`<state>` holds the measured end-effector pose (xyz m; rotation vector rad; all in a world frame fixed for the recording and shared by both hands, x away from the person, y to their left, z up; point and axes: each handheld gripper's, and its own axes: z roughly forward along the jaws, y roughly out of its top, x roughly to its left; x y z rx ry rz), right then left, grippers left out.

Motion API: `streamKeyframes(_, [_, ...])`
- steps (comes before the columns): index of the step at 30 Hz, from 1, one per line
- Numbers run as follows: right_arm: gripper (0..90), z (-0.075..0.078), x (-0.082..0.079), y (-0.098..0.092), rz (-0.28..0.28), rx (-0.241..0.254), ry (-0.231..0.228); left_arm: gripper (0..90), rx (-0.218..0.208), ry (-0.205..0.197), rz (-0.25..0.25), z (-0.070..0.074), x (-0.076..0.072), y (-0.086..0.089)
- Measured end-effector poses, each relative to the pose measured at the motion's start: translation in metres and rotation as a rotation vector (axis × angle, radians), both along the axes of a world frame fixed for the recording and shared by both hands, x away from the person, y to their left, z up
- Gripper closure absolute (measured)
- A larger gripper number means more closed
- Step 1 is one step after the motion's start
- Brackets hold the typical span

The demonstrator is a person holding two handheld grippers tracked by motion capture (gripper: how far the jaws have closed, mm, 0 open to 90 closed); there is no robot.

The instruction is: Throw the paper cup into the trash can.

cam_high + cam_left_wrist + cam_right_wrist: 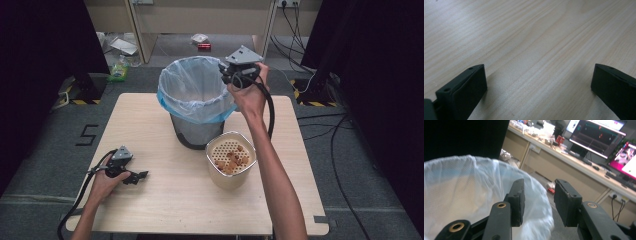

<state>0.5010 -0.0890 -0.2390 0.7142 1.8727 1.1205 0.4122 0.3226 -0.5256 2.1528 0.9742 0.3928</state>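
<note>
Partly cut off: right claw (538,202), bin (474,185).

1. Base of waste bin (192,132) lower right hidden behind perforated container (231,165), centre of the high view.
2. Inside of bin liner (471,192) blurred, contents unreadable, left of the right gripper view.
3. Both jaws of left gripper (537,87) cut off by the bottom edge.
4. Small items on floor (201,42), top centre, too small to identify.
</note>
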Motion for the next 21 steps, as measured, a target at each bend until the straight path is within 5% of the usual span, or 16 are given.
streamKeyframes(10, [53.9, -0.012, -0.017, -0.061, -0.068, 0.048, 0.064, 0.0, 0.0, 0.0, 0.0, 0.0, 0.0, 0.0])
streamKeyframes(21, [45.5, -0.044, -0.025, -0.106, -0.116, 0.063, 0.157, 0.0, 0.001, 0.001, 0.0, 0.0, 0.0, 0.0])
